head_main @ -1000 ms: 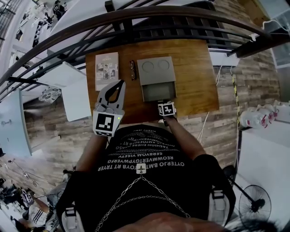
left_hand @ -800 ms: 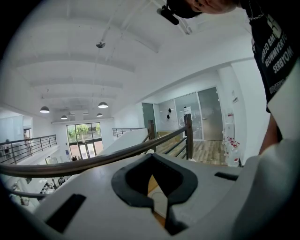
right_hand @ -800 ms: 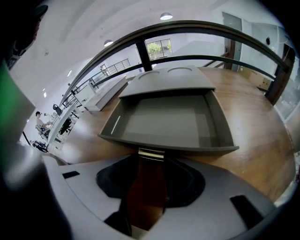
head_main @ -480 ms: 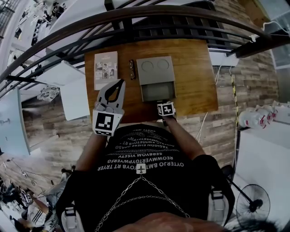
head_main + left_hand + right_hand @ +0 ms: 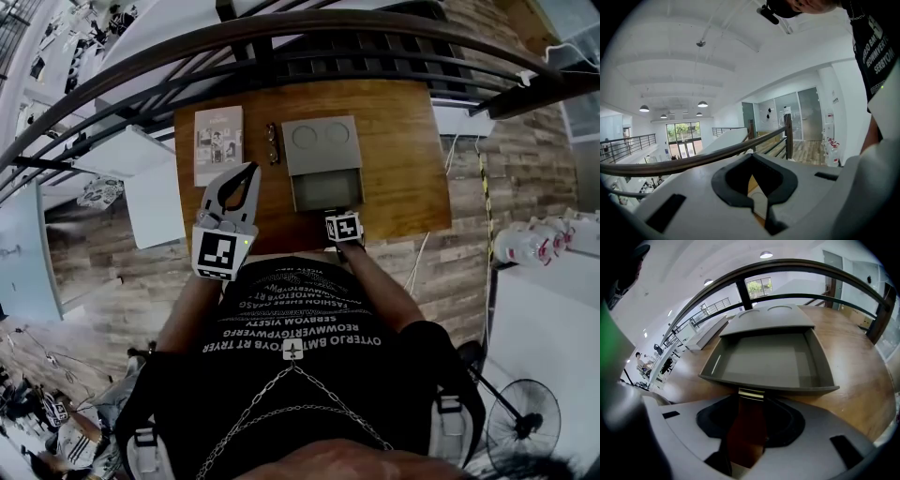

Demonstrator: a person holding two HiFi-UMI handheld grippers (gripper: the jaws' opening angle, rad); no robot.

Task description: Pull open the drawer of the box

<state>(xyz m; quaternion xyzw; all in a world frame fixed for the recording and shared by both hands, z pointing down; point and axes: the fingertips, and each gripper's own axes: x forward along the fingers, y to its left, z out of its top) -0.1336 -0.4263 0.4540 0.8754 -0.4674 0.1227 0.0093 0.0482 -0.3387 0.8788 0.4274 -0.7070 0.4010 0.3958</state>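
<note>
Head view: The box (image 5: 322,141) stands on the wooden surface (image 5: 403,159), near its far edge. Its drawer (image 5: 326,190) is pulled out toward 6 o'clock and is empty. The right tool (image 5: 343,225) is at 6 o'clock of the drawer front, just beside it, pointing steeply down with its marker cube uppermost. The left tool (image 5: 251,169) is at 9 o'clock of the drawer, apart from it, above the surface. Glasses (image 5: 273,143) lie just beside the box at its 9 o'clock, and a booklet (image 5: 218,145) lies further out on the same side.

Left gripper view: The left tool (image 5: 751,157) has its jaws together at the tips, with nothing between them. It points nearly level toward a railing (image 5: 693,161) and the hall beyond.

Right gripper view: The right tool (image 5: 751,401) has its jaws apart. The drawer (image 5: 768,362) lies at 12 o'clock, its grey floor bare, with the box (image 5: 764,317) behind it. A small metal pull (image 5: 751,393) on the drawer front sits in the gap at the jaw tips. Whether the tips touch it cannot be told.
</note>
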